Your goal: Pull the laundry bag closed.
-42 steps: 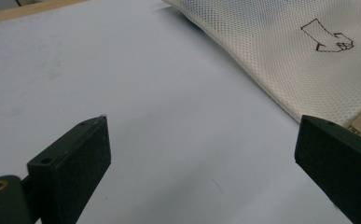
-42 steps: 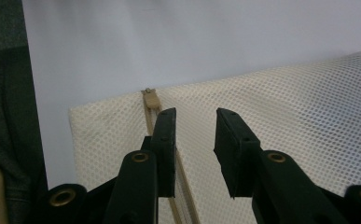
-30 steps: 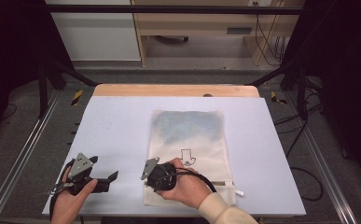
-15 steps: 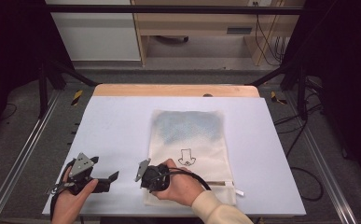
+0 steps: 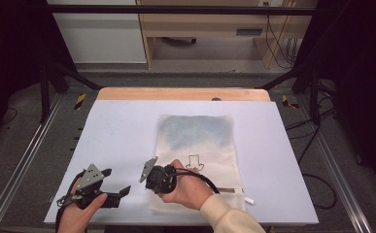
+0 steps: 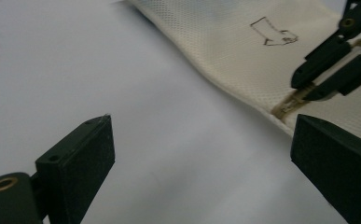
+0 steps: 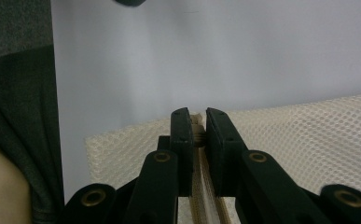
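White tabletop (image 5: pixel 127 131) bears a cream mesh pouch (image 5: pixel 210 145), whose zipper (image 7: pixel 197 135) has just been pinched at its end by the closing right gripper (image 7: pixel 197 122), left gripper (image 5: pixel 120 183) held spread alongside; unzipping is judged barely begun

Mesh bag (image 5: pixel 202 150) near edge under right hand (image 5: pixel 188 191), zipper (image 7: pixel 197 140) end hidden between fingers

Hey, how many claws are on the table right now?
2: the left claw sits open at the near left beside the mesh bag; the right claw pinches the bag's zipper.
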### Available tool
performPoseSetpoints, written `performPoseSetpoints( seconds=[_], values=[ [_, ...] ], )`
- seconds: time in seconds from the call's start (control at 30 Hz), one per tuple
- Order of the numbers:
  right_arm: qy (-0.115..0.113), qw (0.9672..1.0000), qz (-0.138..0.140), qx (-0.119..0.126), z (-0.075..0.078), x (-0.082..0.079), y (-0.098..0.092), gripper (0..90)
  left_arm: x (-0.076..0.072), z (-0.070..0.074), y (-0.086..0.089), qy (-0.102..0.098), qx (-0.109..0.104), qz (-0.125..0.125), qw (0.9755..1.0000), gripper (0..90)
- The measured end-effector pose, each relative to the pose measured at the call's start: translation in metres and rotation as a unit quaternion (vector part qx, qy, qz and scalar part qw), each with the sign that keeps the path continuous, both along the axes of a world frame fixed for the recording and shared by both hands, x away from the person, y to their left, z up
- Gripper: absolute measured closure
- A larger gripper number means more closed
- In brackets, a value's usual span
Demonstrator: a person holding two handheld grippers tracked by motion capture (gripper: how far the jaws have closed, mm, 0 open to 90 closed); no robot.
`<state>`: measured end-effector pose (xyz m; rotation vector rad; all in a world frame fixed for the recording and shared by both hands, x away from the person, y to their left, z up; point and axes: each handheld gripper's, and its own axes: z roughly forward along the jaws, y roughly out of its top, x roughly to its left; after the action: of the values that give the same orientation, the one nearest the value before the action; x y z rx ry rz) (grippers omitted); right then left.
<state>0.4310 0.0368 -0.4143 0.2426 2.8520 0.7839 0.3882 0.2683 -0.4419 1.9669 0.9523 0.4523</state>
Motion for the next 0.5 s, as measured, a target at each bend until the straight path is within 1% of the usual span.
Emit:
performPoseSetpoints(
  seconds=[0.03, 0.07, 0.13, 0.17, 0.3, 0.33, 0.37, 0.4, 0.43, 0.47, 0.5],
  values=[
    [0.000, 1.0000, 0.000, 0.000, 0.000, 0.000, 0.000, 81.7, -0.002, 0.000, -0.002, 0.004, -0.007, -0.006, 1.0000, 6.1],
    [0.003, 1.0000, -0.003, 0.004, 0.003, 0.000, -0.001, 81.7, -0.004, 0.000, -0.005, 0.008, -0.006, -0.012, 0.9999, 6.1],
    [0.003, 1.0000, -0.002, 0.005, 0.004, 0.001, -0.002, 81.7, -0.005, 0.000, -0.006, 0.008, -0.006, -0.016, 0.9998, 6.0],
    [0.003, 1.0000, -0.002, 0.005, 0.006, 0.001, -0.003, 81.7, -0.006, 0.000, -0.008, 0.012, -0.011, -0.020, 0.9997, 6.0],
    [0.004, 1.0000, -0.001, 0.007, 0.009, 0.002, -0.005, 81.7, -0.012, -0.003, -0.013, 0.026, -0.016, -0.036, 0.9989, 5.8],
    [0.003, 1.0000, -0.002, 0.008, 0.012, 0.002, -0.006, 81.8, -0.016, -0.002, -0.018, 0.027, -0.016, -0.048, 0.9984, 5.2],
    [0.003, 1.0000, -0.002, 0.008, 0.012, 0.002, -0.006, 81.8, -0.016, -0.002, -0.018, 0.027, -0.016, -0.048, 0.9984, 4.8],
    [-0.001, 0.9999, -0.004, 0.010, 0.014, 0.001, -0.007, 81.8, -0.019, 0.000, -0.023, 0.025, -0.015, -0.056, 0.9980, 4.2],
    [-0.001, 0.9999, -0.004, 0.010, 0.014, 0.001, -0.007, 81.8, -0.019, 0.000, -0.023, 0.025, -0.015, -0.056, 0.9980, 4.1],
    [-0.004, 0.9999, -0.004, 0.013, 0.015, 0.001, -0.007, 81.8, -0.020, 0.000, -0.029, 0.027, -0.024, -0.065, 0.9972, 4.0],
    [-0.006, 0.9999, -0.004, 0.014, 0.016, 0.000, -0.008, 81.7, -0.020, 0.000, -0.029, 0.027, -0.024, -0.065, 0.9972, 3.8]
  ],
)
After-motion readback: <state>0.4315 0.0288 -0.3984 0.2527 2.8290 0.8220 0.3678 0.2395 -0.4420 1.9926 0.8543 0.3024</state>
